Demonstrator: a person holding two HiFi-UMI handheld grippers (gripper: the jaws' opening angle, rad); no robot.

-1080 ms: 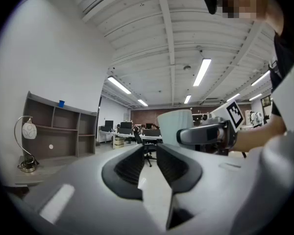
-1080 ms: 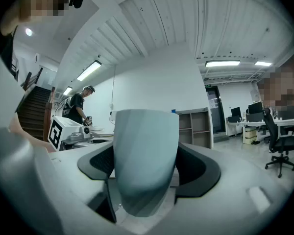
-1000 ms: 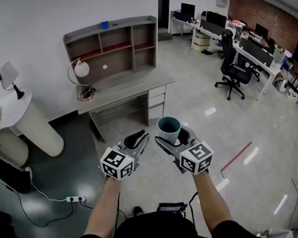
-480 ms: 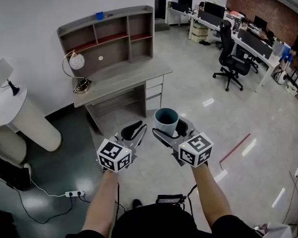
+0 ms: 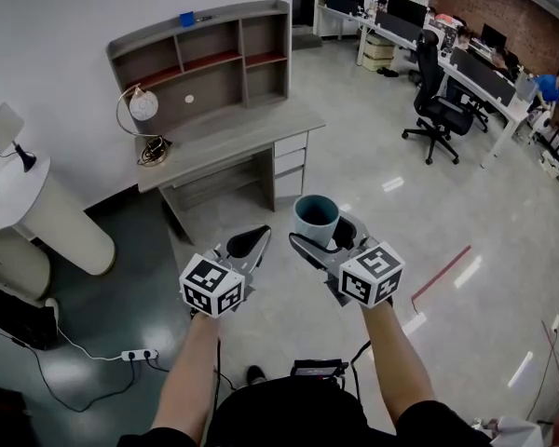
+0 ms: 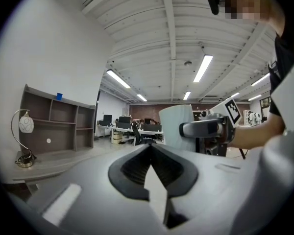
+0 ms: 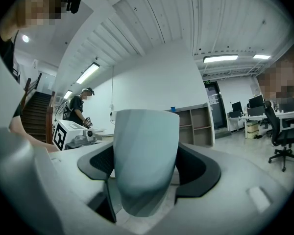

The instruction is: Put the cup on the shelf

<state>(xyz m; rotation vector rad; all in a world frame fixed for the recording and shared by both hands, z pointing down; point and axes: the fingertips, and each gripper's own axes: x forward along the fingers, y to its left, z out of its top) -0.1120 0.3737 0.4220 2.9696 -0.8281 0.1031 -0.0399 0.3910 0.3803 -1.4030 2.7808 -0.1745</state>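
The jaws of the right gripper (image 5: 324, 240) press on both sides of the cup (image 5: 316, 216), which stands upright between them, mouth up, in the air above the floor (image 5: 373, 175). The jaws of the left gripper (image 5: 250, 242) meet tip to tip with nothing between them; it hangs just beside the right one. Well ahead and to the left, the shelf (image 5: 214, 68) sits on a desk (image 5: 233, 147) against the wall (image 5: 56, 26), with a lamp (image 5: 142, 107) at its left end.

I see grey desk (image 5: 242, 142) against wall, hutch shelf (image 5: 210, 63) standing on its back edge. Globe lamp (image 5: 145, 110) on desk's left end. Small blue object (image 5: 186, 19) on shelf top. Power strip (image 5: 133, 354) on floor (image 5: 466, 212).
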